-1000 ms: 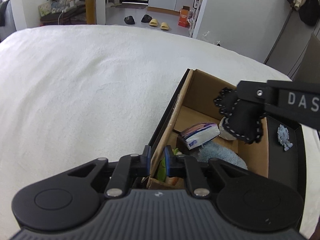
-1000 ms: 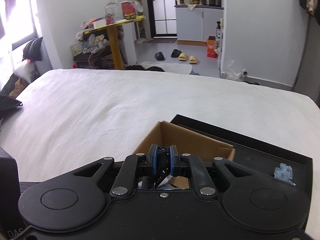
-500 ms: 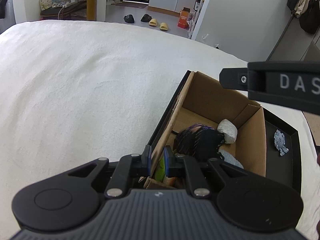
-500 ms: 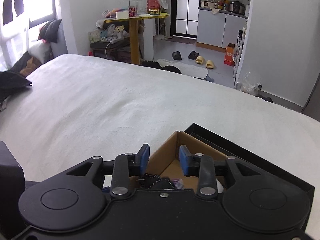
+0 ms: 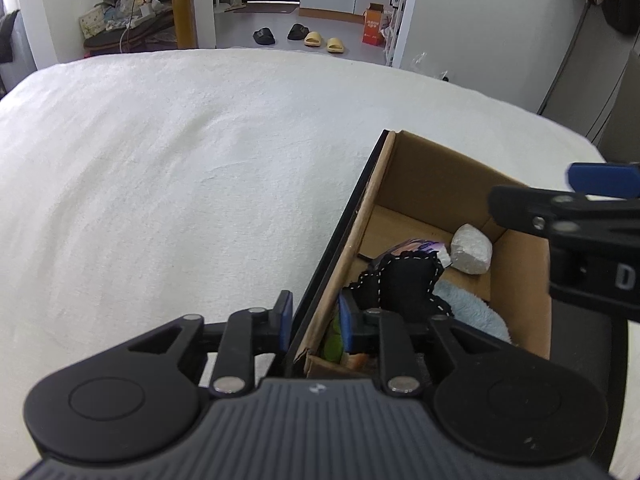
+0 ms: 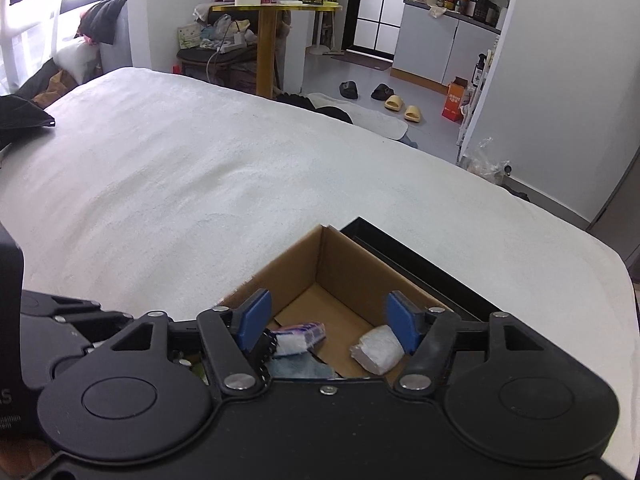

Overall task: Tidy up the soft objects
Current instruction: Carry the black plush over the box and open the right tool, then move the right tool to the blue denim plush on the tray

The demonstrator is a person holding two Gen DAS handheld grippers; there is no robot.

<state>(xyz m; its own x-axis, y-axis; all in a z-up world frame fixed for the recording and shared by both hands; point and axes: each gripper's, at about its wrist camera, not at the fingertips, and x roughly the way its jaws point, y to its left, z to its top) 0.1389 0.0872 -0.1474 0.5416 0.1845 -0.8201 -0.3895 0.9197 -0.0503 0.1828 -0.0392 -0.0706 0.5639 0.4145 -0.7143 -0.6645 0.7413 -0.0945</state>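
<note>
A cardboard box [image 5: 432,184] sits in a black tray on the white bed. Inside lie a black stitched plush [image 5: 404,280], a purple and white packet [image 5: 420,246], a white lump [image 5: 471,249] and a pale blue fuzzy cloth [image 5: 472,312]. My left gripper [image 5: 314,324] straddles the box's near left wall and tray edge, its jaws a little apart. My right gripper [image 6: 326,322] is open and empty above the box; the packet [image 6: 298,338] and white lump [image 6: 378,348] show between its fingers.
The white bed [image 5: 180,184] spreads to the left and beyond the box. The black tray rim [image 6: 420,258] runs past the box's far side. A yellow table [image 6: 276,36], slippers [image 6: 404,108] and floor clutter lie past the bed.
My right gripper opened and let go of the black stitched plush, which now lies in the box. My left gripper's jaws have spread a little at the box wall.
</note>
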